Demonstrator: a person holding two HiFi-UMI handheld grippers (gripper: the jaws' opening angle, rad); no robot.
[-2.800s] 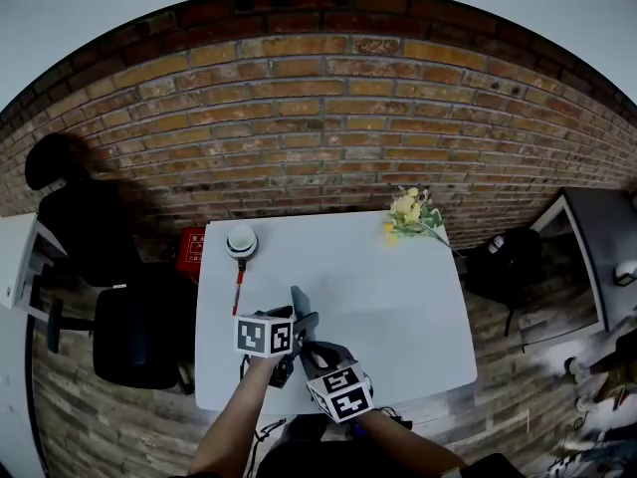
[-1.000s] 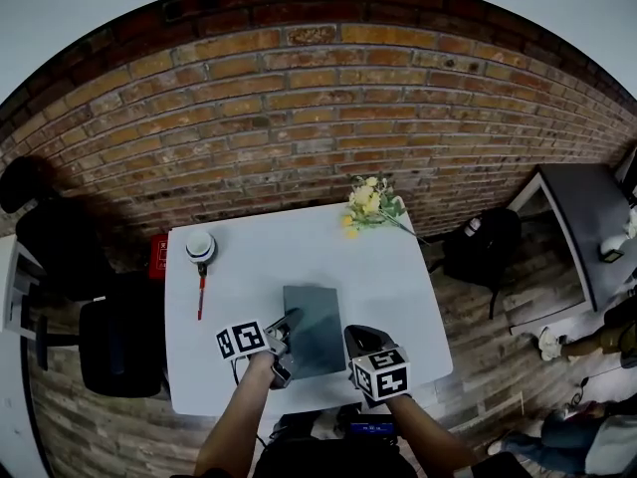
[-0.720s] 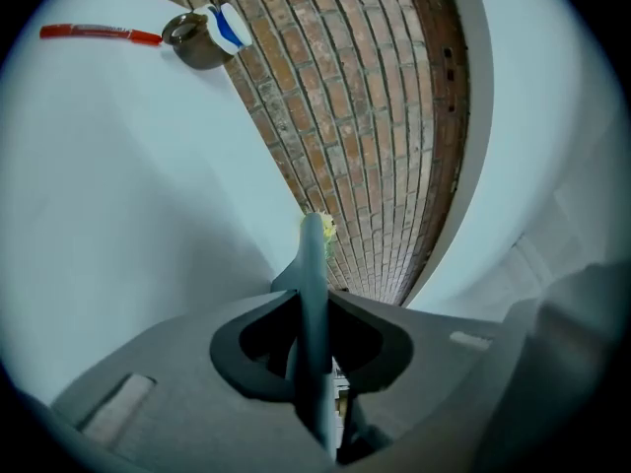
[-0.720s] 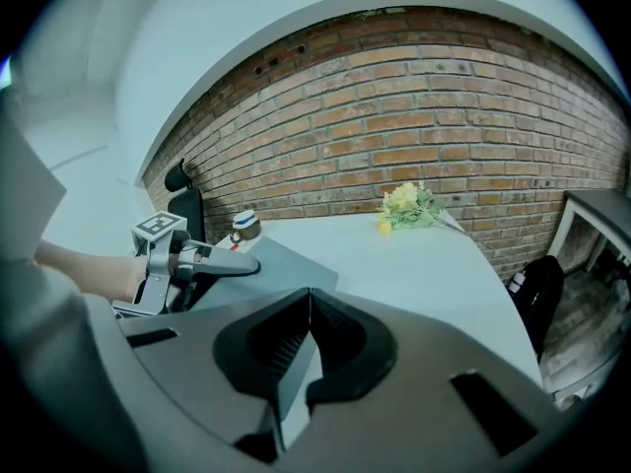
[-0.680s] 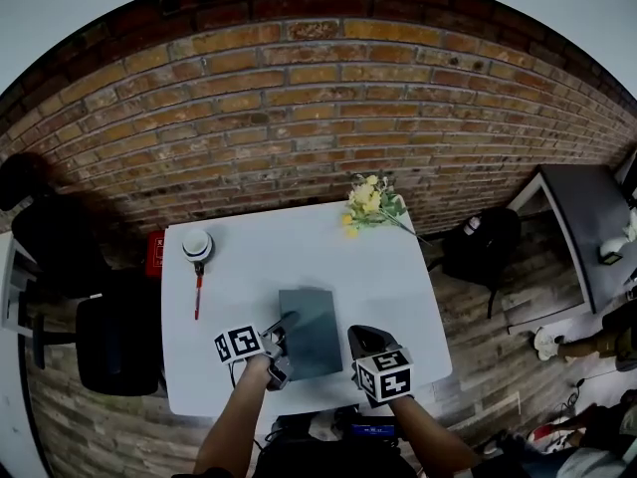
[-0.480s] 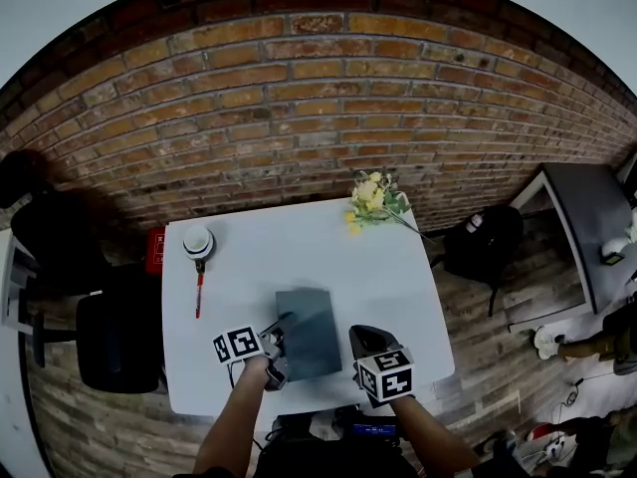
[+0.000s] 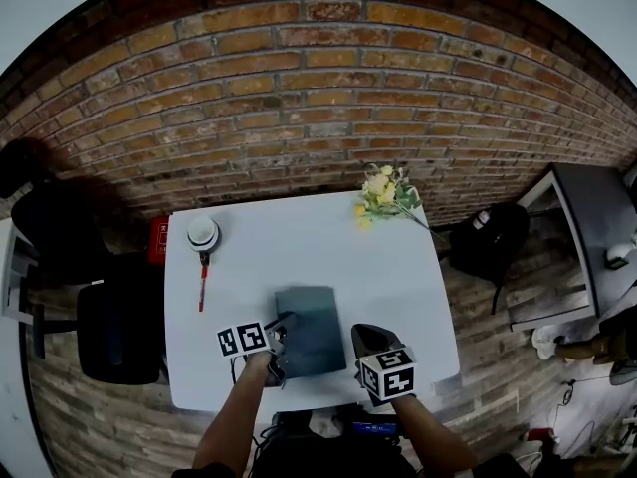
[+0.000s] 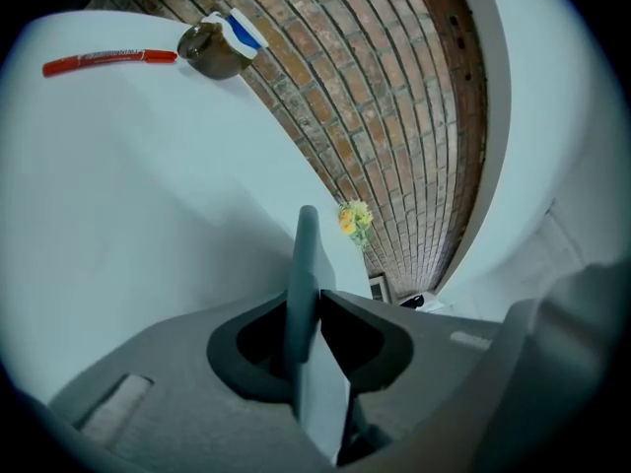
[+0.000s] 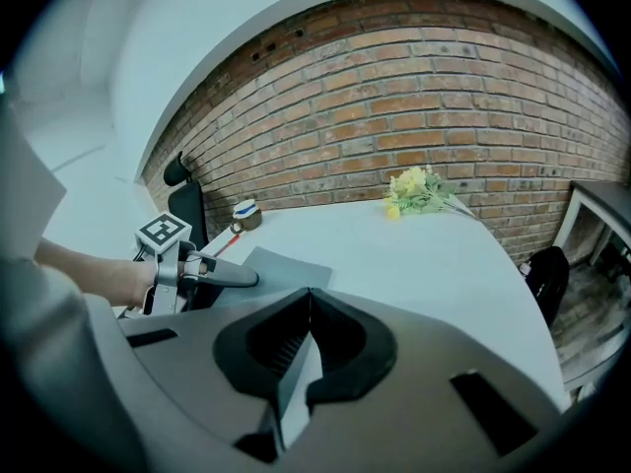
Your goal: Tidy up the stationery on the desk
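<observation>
Here left gripper point(image 7: 286, 319) clamps grey notebook point(image 7: 315, 333)

L tool point(image 7: 287, 321) & R tool point(image 7: 362, 333): grey bodies, b&w square-marker cubes point(image 7: 242, 339).

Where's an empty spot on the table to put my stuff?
The widest bare patch lies between the tape roll and pen on the left and the flowers at the far right corner. Another runs right of the notebook. The near side is crowded: left gripper, right gripper, notebook.

Your white table point(image 7: 299, 242), grey notebook point(image 7: 311, 329) toward your near edge, red pen point(image 7: 202, 287) just beside tape roll point(image 7: 203, 232) far left, yellow flowers point(image 7: 386, 193) far right.
</observation>
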